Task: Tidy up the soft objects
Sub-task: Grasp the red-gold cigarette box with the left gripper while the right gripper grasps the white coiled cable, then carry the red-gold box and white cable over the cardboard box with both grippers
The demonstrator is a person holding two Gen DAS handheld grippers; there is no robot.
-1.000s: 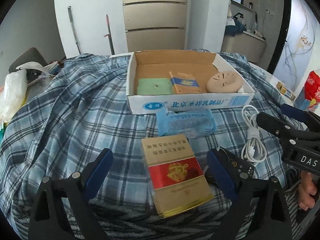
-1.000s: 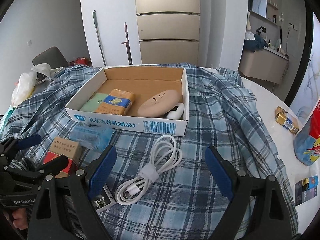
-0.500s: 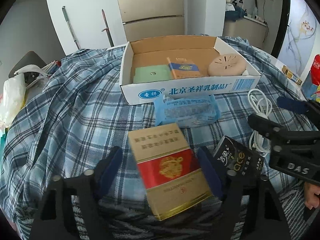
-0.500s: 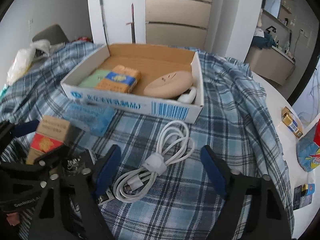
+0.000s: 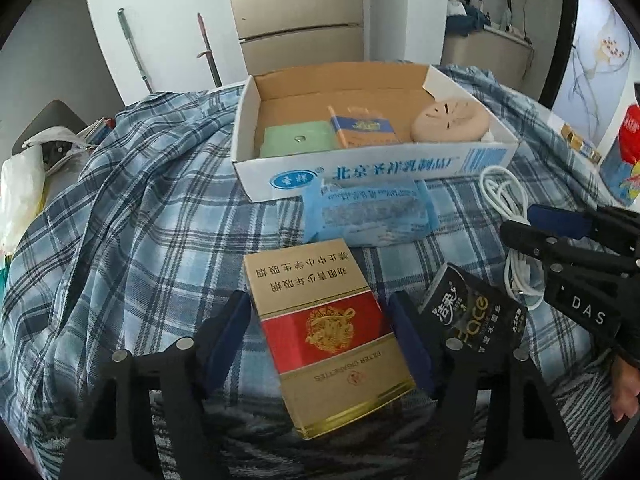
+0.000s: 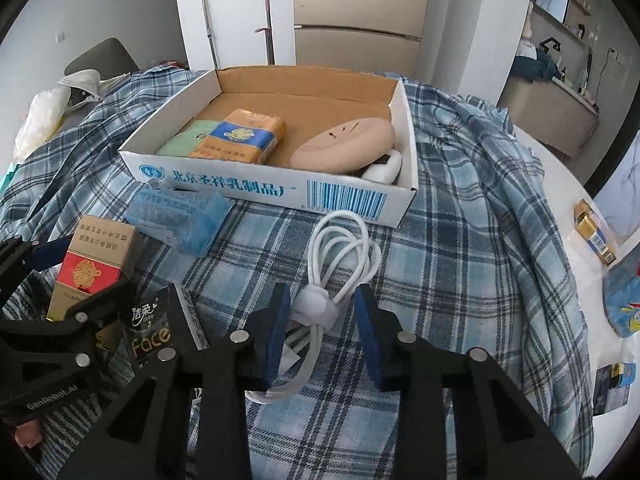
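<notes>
Between my left gripper's (image 5: 320, 344) jaws sits the red-and-gold carton (image 5: 324, 332), the blue pads tight against its long sides and closing. My right gripper (image 6: 322, 320) is narrowing around the coiled white cable (image 6: 340, 264) at its strap, not yet pinching. I'd finish both squeezes gently, then lift toward the cardboard box (image 6: 256, 188) ahead.

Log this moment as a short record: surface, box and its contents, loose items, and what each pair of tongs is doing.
surface: blue plaid cloth
box: open cardboard tray
in box: green pack, orange-blue pack, tan round disc
loose: blue tissue pack, black tissue pack
left tongs: closing, pads against the red-gold cigarette box
right tongs: closing around the bundled white cable; contact unclear
</notes>
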